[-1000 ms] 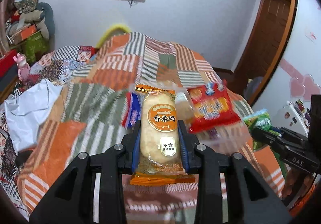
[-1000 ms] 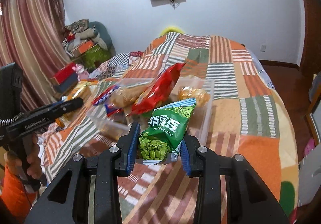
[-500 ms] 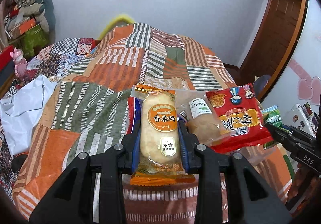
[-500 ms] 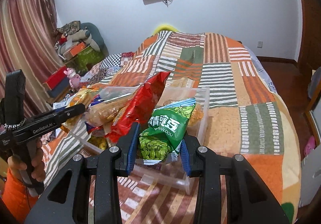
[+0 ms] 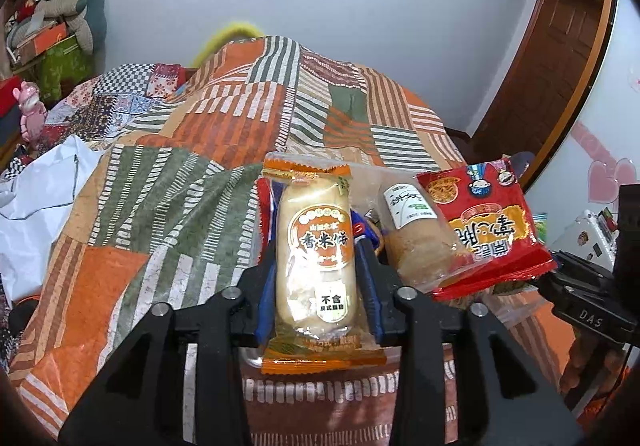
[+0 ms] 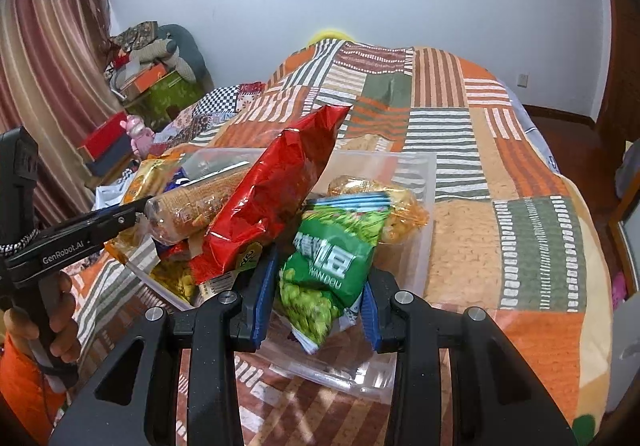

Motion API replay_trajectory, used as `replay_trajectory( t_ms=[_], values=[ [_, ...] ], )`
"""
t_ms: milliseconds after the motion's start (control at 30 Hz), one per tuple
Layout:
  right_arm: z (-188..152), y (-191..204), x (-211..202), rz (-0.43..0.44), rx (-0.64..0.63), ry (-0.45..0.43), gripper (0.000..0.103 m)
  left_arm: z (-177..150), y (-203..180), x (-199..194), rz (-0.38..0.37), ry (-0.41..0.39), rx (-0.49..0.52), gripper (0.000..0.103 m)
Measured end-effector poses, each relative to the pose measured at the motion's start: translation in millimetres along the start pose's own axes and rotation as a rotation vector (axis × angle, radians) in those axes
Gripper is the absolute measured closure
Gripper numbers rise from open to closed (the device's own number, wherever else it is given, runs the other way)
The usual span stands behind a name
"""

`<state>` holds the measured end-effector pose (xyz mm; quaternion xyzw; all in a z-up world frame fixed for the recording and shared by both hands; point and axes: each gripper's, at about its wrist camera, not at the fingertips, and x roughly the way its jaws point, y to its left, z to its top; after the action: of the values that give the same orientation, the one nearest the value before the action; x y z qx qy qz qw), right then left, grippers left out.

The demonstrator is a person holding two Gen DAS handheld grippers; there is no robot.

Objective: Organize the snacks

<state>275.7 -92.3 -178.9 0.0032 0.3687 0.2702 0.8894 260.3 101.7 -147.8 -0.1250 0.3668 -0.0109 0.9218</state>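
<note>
So over the last second both grippers closed in on the clear plastic storage bin (image 6: 416, 182) sitting on the striped patchwork bedspread (image 6: 520, 206). It was well out in front, and now its near edge is right under the fingers. My guess is both packets are about to get dropped in.

The left gripper (image 5: 318, 278) is clamped on the orange-edged clear-wrapped rice cracker packet (image 5: 314, 262), held upright at the bin's left edge. Its label reads 香米饼, with 不含 on a small white tag lower down.

The right gripper (image 6: 320, 298) is clamped on the green pea snack bag (image 6: 332, 266) over the bin's near edge, printed "WAN DOU".

The bin is already crowded. There's a shiny red crinkly snack bag (image 6: 272, 198) leaning up out of it, plus a clear-wrapped tan pastry (image 5: 416, 242) beside it. "GenRobot.AI" is printed on the left gripper's side, "DAS" on the right.
</note>
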Motion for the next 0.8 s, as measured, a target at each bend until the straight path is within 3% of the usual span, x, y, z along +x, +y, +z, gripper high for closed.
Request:
replay_trajectory(
  t_ms=[100, 367, 500, 567, 800],
  values=[
    [0.4, 0.1, -0.3, 0.003, 0.000, 0.008, 0.068, -1.8, -0.2, -1.0, -0.006, 0.012, 0.003, 0.058],
    [-0.4, 0.5, -10.8, -0.020, 0.000, -0.012, 0.039, -2.1, -12.4, -11.0, 0.021, 0.018, 0.042, 0.046],
    [-0.8, -2.3, -18.7, -0.018, 0.006, -0.022, 0.037, -1.3, -15.0, -24.6, 0.034, -0.012, 0.055, 0.032],
    [-1.4, -3.4, -23.4, -0.032, 0.009, -0.030, 0.029, -0.9, -15.7, -30.3, 0.031, -0.019, 0.060, 0.031],
    [-2.5, -3.0, -50.4, -0.032, 0.020, -0.084, 0.028, 0.5, -20.8, -54.7, 0.030, -0.045, 0.072, 0.030]
  ],
)
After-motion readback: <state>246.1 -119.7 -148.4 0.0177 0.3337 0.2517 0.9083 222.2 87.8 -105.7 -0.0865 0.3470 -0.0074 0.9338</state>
